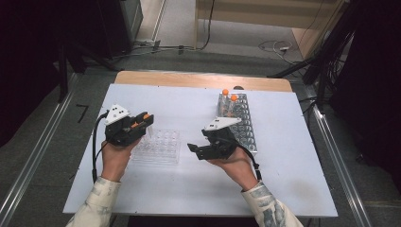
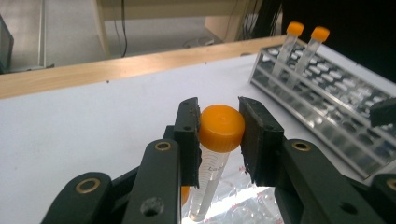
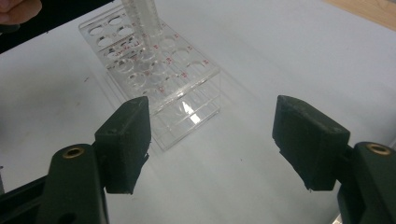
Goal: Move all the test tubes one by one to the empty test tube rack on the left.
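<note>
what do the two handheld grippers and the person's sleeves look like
Both the left gripper and the right gripper are black, each topped by a grey three-cornered plate and trailing a black cable. Up close, the jaws are black linkage arms with brass-coloured pivot pins, ending in flat rectangular black pads. The sleeves are pale with a faint mottled pattern.

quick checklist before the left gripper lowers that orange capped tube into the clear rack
1. Grip: the left gripper has its pads pressed on the cap of the clear plastic tube with the orange screw cap: ok.
2. Tube tilt: its body leans a little in the left gripper view: not ok.
3. Target: the clear plastic rack with round holes lies under the tube tip, but which hole it lines up with: cannot tell.
4. Right gripper: jaws wide apart with nothing between them, beside the rack: ok.
5. Metal tube rack holding two more orange capped tubes stands apart from the clear one: ok.
</note>
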`<state>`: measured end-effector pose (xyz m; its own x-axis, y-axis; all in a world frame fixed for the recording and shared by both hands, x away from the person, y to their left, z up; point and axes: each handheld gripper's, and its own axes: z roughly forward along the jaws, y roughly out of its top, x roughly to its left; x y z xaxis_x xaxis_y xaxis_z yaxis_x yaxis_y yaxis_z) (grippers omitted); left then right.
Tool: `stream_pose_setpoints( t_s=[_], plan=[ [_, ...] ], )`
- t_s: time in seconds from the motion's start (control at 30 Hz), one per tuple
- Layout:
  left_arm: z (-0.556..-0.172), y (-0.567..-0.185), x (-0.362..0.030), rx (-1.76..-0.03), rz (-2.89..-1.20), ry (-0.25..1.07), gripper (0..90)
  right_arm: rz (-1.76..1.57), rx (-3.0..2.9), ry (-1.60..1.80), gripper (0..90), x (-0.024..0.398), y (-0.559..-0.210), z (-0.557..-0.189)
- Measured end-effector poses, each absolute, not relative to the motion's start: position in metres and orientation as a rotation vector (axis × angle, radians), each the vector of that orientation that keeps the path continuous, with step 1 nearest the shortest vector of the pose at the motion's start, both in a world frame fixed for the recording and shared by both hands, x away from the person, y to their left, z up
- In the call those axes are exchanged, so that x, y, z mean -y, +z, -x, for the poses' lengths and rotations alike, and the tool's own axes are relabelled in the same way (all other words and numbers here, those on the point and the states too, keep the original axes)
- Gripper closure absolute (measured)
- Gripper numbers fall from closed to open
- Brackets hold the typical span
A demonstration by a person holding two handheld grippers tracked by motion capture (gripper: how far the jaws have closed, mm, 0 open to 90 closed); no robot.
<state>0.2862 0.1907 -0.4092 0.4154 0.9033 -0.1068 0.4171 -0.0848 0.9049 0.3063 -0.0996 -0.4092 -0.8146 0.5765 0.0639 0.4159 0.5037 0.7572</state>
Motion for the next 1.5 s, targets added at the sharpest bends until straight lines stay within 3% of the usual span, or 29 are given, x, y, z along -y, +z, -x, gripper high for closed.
stream_pose_setpoints(
  t_s=[0.67,0.97,1.3,1.5],
  plan=[
    [-0.287,-0.415,-0.187,-1.197,-1.724,0.606,68.9,-0.849,-2.548,1.200,26.5,0.100,-0.409,-0.306],
    [-0.285,-0.412,-0.192,-1.189,-1.687,0.584,59.2,-0.855,-2.545,1.198,26.4,0.101,-0.410,-0.307],
    [-0.283,-0.408,-0.189,-1.228,-1.650,0.603,26.9,-0.902,-2.502,1.197,25.9,0.106,-0.411,-0.311],
    [-0.284,-0.407,-0.189,-1.225,-1.643,0.574,20.3,-0.917,-2.470,1.170,25.5,0.111,-0.413,-0.316]
  ],
)
